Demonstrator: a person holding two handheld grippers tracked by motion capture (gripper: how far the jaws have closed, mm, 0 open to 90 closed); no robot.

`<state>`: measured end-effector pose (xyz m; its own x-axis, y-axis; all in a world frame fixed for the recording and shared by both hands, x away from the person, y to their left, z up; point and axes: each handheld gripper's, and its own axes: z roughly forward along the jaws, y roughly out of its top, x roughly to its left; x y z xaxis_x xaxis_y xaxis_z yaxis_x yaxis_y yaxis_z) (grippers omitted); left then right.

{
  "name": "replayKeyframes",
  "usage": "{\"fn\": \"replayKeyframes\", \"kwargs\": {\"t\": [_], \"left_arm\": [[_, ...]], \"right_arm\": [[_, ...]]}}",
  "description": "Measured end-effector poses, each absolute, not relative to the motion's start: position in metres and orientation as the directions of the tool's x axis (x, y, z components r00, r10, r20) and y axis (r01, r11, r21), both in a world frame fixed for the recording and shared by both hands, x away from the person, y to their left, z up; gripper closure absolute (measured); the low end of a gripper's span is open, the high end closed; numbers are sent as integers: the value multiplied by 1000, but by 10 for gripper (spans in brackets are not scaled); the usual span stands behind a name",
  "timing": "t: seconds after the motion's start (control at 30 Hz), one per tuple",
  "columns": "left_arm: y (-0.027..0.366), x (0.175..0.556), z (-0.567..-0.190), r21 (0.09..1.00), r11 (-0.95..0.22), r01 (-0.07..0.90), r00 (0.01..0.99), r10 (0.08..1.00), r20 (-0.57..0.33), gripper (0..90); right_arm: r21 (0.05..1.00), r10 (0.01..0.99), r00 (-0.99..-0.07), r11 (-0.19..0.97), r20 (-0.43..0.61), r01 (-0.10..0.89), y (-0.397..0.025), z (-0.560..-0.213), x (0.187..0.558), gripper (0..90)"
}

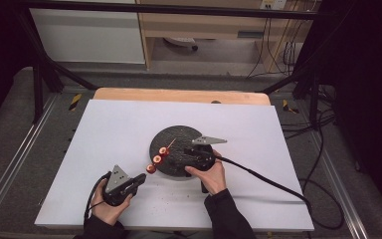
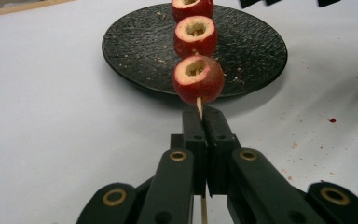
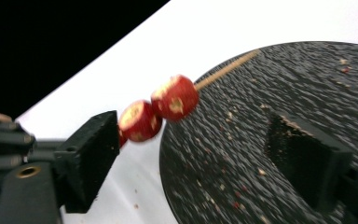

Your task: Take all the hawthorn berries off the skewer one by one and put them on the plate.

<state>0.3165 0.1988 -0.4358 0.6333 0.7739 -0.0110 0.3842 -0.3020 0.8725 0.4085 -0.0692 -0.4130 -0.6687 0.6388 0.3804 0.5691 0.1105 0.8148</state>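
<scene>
Black and rough-grained, the round plate (image 1: 179,149) lies on a white table sheet (image 1: 109,129), and no brand, label or readable writing shows on it or on either tool.

The left gripper (image 2: 204,122) has its jaws pressed together on the bare lower end of a thin wooden skewer (image 2: 199,106); the stick also shows below the jaws in the left gripper view. Straight ahead of those jaws, three red cored fruit pieces (image 2: 198,79) sit in a row on the skewer, the nearest just beyond the jaw tips over the sheet, the farther two over the plate's near rim. The farthest piece is cut off by the top edge of that view.

The right gripper (image 3: 205,158) stands with its jaws spread wide, holding nothing and hovering over the plate. The fruit pieces (image 3: 175,98) hang ahead of its left jaw, close to its tip, and whether they touch is hard to tell. The skewer's pointed end (image 3: 228,69) runs on over the plate. This view is blurred, and one fruit piece is largely hidden behind the left jaw.

Crumbs and small red specks (image 2: 332,120) dot the sheet to the right of the left gripper.
</scene>
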Motion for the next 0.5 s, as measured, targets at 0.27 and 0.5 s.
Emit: {"fn": "replayKeyframes", "kwargs": {"t": [0.27,0.5], "left_arm": [[192,313,-435,876,-312,368,649,761,-2,883],[190,312,-435,877,-313,364,650,760,1,883]], "right_arm": [[793,618,-632,23,467,609,-64,-412,415,354],[771,615,-606,-6,505,637,-64,-413,419,458]]}}
